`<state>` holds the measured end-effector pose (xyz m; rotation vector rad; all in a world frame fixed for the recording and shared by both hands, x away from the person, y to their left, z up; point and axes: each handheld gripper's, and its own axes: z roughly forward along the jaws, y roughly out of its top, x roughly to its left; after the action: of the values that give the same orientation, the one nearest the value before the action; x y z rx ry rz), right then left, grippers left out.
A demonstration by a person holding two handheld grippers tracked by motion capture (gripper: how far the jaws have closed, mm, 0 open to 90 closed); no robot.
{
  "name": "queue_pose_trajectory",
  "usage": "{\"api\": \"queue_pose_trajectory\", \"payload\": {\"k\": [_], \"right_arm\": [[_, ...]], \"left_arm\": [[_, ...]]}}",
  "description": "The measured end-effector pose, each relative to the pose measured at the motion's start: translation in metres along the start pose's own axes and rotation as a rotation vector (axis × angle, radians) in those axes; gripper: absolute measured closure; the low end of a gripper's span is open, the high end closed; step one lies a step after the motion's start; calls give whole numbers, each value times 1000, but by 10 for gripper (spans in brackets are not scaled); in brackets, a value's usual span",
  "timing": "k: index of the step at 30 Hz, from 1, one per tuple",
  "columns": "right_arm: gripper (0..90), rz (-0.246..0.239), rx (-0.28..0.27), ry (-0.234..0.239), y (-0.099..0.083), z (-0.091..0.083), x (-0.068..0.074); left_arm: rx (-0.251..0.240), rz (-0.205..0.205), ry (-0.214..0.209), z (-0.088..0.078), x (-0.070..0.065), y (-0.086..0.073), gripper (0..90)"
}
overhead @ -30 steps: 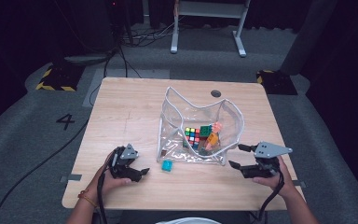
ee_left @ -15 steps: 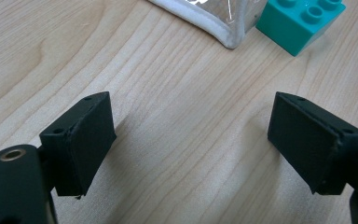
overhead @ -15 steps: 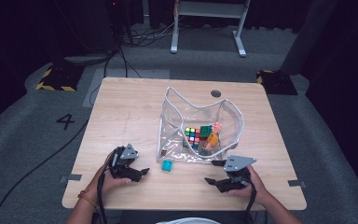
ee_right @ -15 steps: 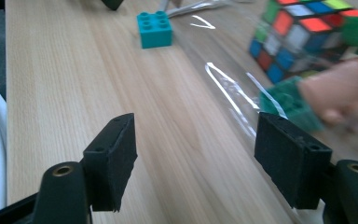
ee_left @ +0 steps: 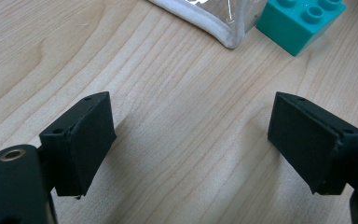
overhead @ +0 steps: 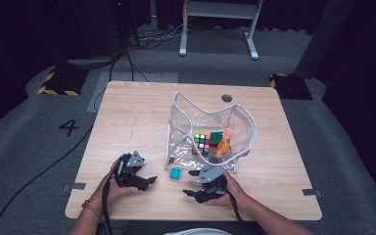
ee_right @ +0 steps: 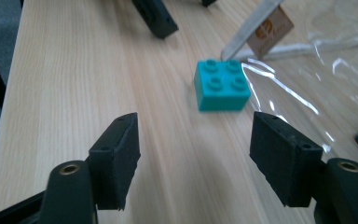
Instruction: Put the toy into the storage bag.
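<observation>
- The teal brick [ee_right: 221,85] lies alone on the table [overhead: 127,112], just beside the clear pouch [overhead: 210,129], within reach of both grippers.
- The right hand-held gripper [ee_right: 193,161] is aimed at the brick, its jaws spread but just closing, nothing between them.
- The left hand-held gripper [ee_left: 191,140] is held spread and empty nearby.

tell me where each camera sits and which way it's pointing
High view: above the person's side, looking forward and down on the table; forearms, left gripper, right gripper.
Left gripper view: rides the left gripper, looking past open jaws at the teal brick.
Right gripper view: rides the right gripper, jaws open, just been closing, nothing between.
Shared: brick and clear bag.
</observation>
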<state>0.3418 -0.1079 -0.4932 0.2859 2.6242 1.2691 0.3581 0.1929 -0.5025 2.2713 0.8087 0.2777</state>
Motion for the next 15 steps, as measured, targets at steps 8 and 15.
{"api": "queue_pose_trajectory", "payload": {"k": [8,15], "right_arm": [[321,-18,14,-41,14,28,-8],[314,-11,29,-38,20,44,-10]], "left_arm": [[0,0,0,0,0,0,147],[0,-1,-1,0,0,0,147]]}}
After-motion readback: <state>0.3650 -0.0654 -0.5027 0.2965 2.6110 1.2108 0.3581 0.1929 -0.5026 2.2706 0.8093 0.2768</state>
